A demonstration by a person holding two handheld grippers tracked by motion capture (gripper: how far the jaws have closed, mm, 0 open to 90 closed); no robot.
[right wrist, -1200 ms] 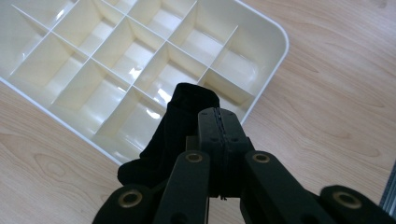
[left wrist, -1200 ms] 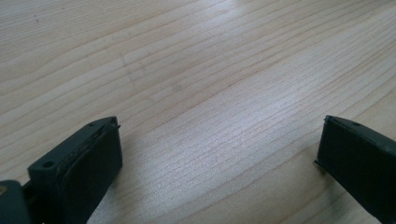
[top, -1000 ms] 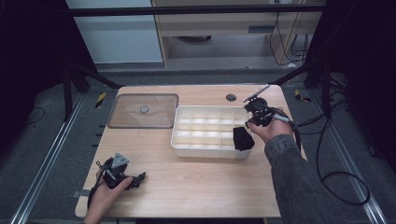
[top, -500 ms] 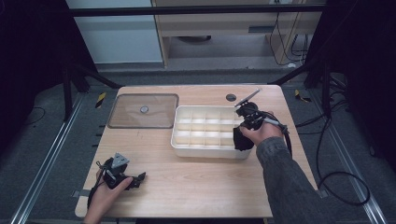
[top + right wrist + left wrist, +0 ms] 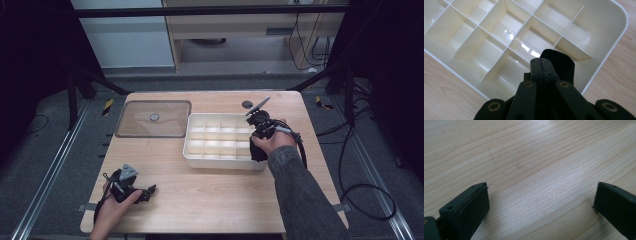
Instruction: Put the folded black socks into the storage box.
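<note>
a: what is the step in hand?

b: the right gripper [image 5: 541, 65] has its jaws closed on a black cloth piece [image 5: 564, 65] and holds it over the near right corner compartment of the divided tray [image 5: 192, 152] on the bench [image 5: 215, 200]. the job looks like setting the piece into that cell.

a: how should it be done well?

b: keep the jaws pinched until the piece is below the dividers. lower it straight down, centred between the cell walls, so no edge drapes over a divider or the tray rim. release only when it rests on the cell floor.

a: which way does the piece point?

b: it hangs from the jaws with its long axis roughly vertical, free end down into the cell. the fabric is dark and folded, so its exact shape is hard to read.

a: and the left gripper [image 5: 134, 189]?

b: it rests low on the bench, well apart from the tray, jaws wide open on nothing. the clear lid [image 5: 153, 119] lies beside the tray.
</note>
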